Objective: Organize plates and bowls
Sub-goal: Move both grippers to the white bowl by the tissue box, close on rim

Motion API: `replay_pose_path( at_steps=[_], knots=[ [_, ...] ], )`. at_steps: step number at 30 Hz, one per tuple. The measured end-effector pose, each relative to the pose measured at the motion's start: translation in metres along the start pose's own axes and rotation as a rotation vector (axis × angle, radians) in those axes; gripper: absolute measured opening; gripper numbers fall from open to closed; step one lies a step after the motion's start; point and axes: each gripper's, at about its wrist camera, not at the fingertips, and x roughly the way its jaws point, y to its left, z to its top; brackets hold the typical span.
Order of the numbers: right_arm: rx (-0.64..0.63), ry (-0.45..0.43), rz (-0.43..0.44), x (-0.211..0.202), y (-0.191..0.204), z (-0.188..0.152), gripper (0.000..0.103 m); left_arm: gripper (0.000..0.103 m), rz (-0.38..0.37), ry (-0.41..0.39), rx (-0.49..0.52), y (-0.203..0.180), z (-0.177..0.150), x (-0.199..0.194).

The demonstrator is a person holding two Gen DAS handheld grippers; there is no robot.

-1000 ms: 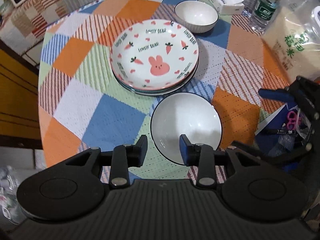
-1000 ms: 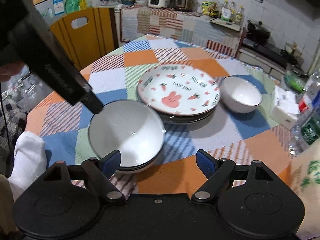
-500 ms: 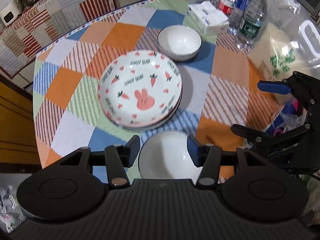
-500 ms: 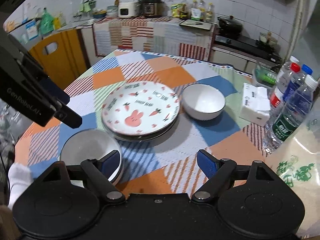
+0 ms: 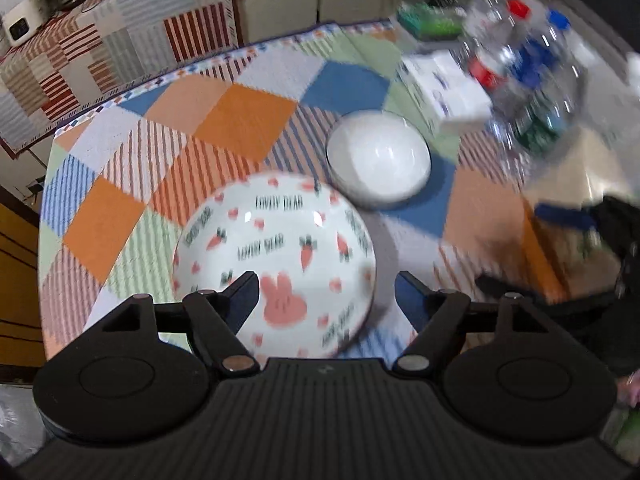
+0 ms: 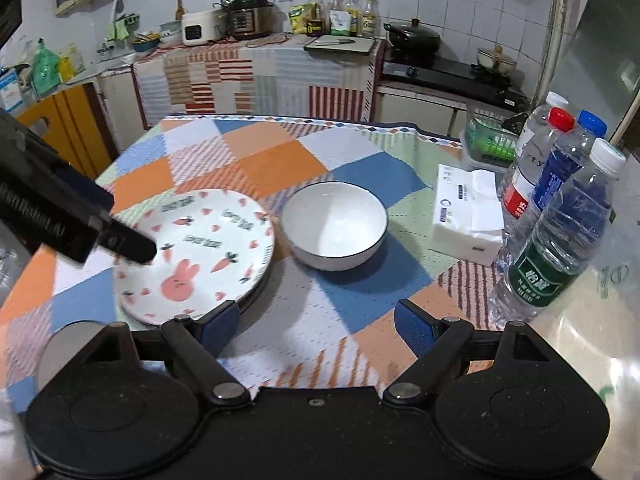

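Note:
A stack of plates topped by a white rabbit-and-carrot plate [image 5: 276,264] [image 6: 200,252] sits on the patchwork tablecloth. A white bowl with a dark rim [image 5: 378,162] [image 6: 334,230] stands just beyond it to the right. My left gripper [image 5: 325,294] is open and empty, raised over the near side of the plate stack; it also shows as a dark arm in the right wrist view [image 6: 76,220]. My right gripper [image 6: 317,326] is open and empty above the cloth, short of the bowl. The near white bowl stack shows only as a grey rim [image 6: 68,338] behind my right gripper.
A tissue pack [image 6: 466,218] and several water bottles [image 6: 556,224] stand at the table's right. A green basket [image 6: 490,142] sits behind them. A yellow chair [image 6: 56,128] is at the left. The kitchen counter [image 6: 264,60] lies beyond the table.
Both grippers have moved forward over the table. The near white bowl has dropped out of the left wrist view. My left gripper's jaws have opened wider.

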Motion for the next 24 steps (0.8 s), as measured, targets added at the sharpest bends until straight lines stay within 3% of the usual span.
replay_pose_path(
  at_steps=[6, 11, 18, 24],
  knots=[
    [-0.003, -0.032, -0.030, 0.033, -0.009, -0.002, 0.088, 0.075, -0.022, -0.048, -0.006, 0.006, 0.027, 0.037],
    [0.057, -0.134, -0.037, 0.059, -0.017, -0.010, 0.088, 0.075, -0.021, -0.076, 0.003, 0.006, 0.045, 0.073],
    [0.119, -0.139, -0.026, 0.103, -0.022, -0.021, 0.088, 0.070, 0.013, -0.093, 0.041, -0.002, 0.062, 0.118],
    [0.100, -0.161, 0.024, 0.131, -0.024, -0.019, 0.088, 0.053, -0.016, -0.071, -0.013, 0.005, 0.074, 0.150]
  ],
)
